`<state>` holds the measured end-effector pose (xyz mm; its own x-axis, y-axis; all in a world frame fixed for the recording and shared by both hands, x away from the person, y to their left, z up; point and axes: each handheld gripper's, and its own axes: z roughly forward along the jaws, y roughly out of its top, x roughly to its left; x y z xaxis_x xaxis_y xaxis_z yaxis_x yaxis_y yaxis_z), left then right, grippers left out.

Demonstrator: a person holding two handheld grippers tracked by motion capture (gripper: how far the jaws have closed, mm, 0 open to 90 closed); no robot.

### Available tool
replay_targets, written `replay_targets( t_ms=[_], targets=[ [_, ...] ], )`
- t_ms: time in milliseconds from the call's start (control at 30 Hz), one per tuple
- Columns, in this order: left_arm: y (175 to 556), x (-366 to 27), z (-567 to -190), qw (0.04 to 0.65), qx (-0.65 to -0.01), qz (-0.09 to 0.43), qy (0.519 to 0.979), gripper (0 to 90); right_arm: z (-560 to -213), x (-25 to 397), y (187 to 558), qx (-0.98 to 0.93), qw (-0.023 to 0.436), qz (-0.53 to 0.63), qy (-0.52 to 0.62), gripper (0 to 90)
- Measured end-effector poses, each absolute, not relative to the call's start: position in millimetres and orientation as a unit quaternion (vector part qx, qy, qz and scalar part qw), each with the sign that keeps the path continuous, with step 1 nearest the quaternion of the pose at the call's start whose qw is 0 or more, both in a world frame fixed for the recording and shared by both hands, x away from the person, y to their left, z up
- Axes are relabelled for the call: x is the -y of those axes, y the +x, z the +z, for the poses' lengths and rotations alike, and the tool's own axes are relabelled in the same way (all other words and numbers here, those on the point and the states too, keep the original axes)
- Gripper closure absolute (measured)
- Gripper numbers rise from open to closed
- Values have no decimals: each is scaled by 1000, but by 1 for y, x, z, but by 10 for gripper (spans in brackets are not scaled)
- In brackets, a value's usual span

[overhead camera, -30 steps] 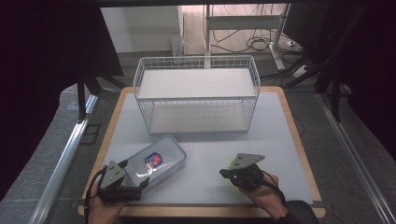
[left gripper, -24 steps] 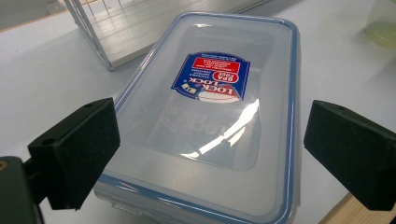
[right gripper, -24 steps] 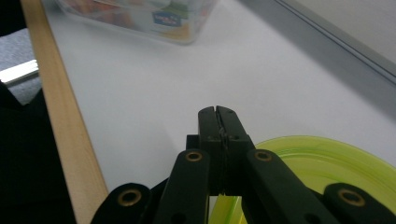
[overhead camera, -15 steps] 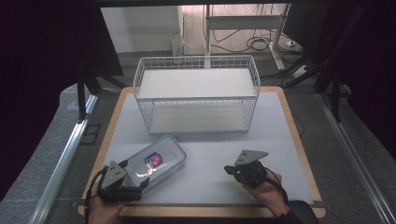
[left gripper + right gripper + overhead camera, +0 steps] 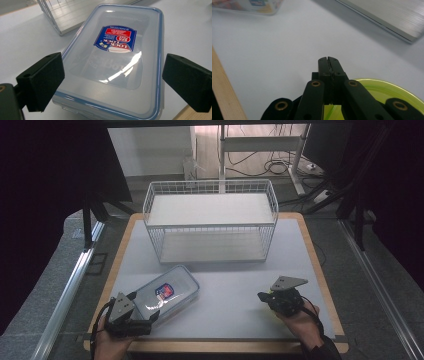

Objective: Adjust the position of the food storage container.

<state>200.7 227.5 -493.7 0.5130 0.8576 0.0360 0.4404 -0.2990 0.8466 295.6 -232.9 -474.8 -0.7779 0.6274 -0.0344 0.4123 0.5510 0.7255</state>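
A clear plastic container [image 5: 167, 291] with a blue-rimmed lid and a red and blue label lies on the white table top at the front left. My left gripper [image 5: 145, 306] is at its near end. In the left gripper view the container [image 5: 112, 62] lies between the wide-open jaws of that gripper [image 5: 112, 80], which stand apart from its sides. My right gripper [image 5: 261, 296] sits at the front right with its jaws pressed together [image 5: 329, 60]. A yellow-green plate [image 5: 387, 92] lies flat under and beside it.
A white wire basket shelf [image 5: 210, 210] stands at the middle back of the table; its base [image 5: 387, 20] lies ahead of the right gripper. The wooden table edge [image 5: 224, 95] runs close on that view's left.
My right gripper has shifted a little to the right. The left gripper and the container have stayed where they were.
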Motion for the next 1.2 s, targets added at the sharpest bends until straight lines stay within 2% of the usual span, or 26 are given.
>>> replay_targets(
  t_ms=[300, 467, 500, 567, 600, 667, 700, 800, 833, 967, 1200],
  targets=[
    [201, -230, -493, 424, -431, 243, 759, 61, -471, 266, 300, -849, 162, 366, 345, 900],
    [200, -230, -492, 421, -428, 246, 761, 97, -470, 264, 298, -850, 167, 365, 340, 900],
    [199, -231, -491, 422, -429, 246, 760, 123, -470, 262, 298, -850, 166, 368, 338, 900],
    [197, -235, -488, 429, -432, 244, 755, 235, -468, 260, 297, -849, 170, 373, 334, 900],
    [196, -238, -487, 434, -434, 242, 751, 235, -467, 259, 296, -848, 172, 376, 332, 900],
    [194, -245, -483, 440, -442, 240, 744, 355, -466, 257, 296, -846, 177, 381, 330, 900],
    [192, -253, -483, 440, -451, 242, 738, 481, -466, 254, 295, -845, 181, 381, 328, 900],
    [190, -261, -484, 431, -465, 249, 733, 702, -466, 251, 295, -844, 185, 384, 326, 900],
    [190, -265, -485, 429, -472, 245, 730, 702, -465, 250, 295, -843, 187, 387, 324, 900],
    [187, -279, -492, 410, -504, 239, 722, 900, -462, 239, 295, -843, 188, 400, 307, 900],
    [192, -282, -511, 378, -538, 206, 724, 900, -460, 225, 298, -843, 179, 413, 294, 900]
  ],
)
